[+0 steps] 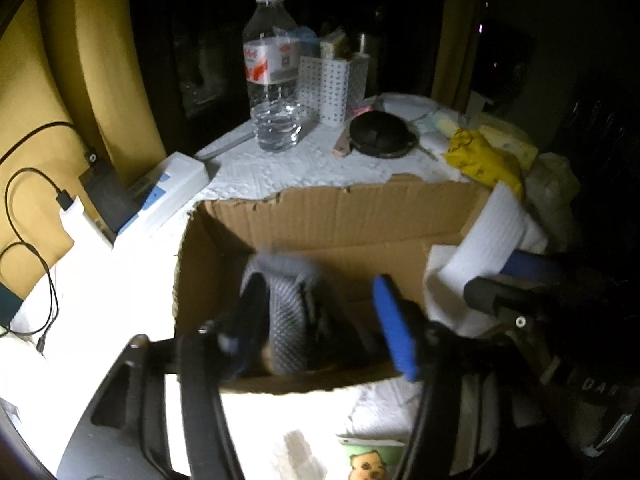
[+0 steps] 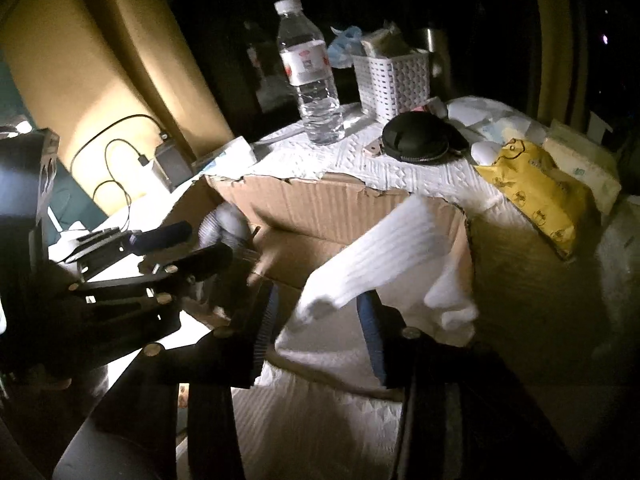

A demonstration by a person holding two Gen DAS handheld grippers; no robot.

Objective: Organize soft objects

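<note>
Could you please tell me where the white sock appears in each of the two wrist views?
Left wrist view: the white sock is at right of centre, draped over the cardboard box at its right corner.
Right wrist view: the sock is at centre, over the box's right end, just beyond the right gripper.
Shared landmark: the water bottle behind the box.

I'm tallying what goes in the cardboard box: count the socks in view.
2. A grey mesh-patterned sock sits inside the cardboard box, between the left gripper's fingers. A white ribbed sock hangs over the box's right side at the right gripper. More may be hidden underneath.
</note>
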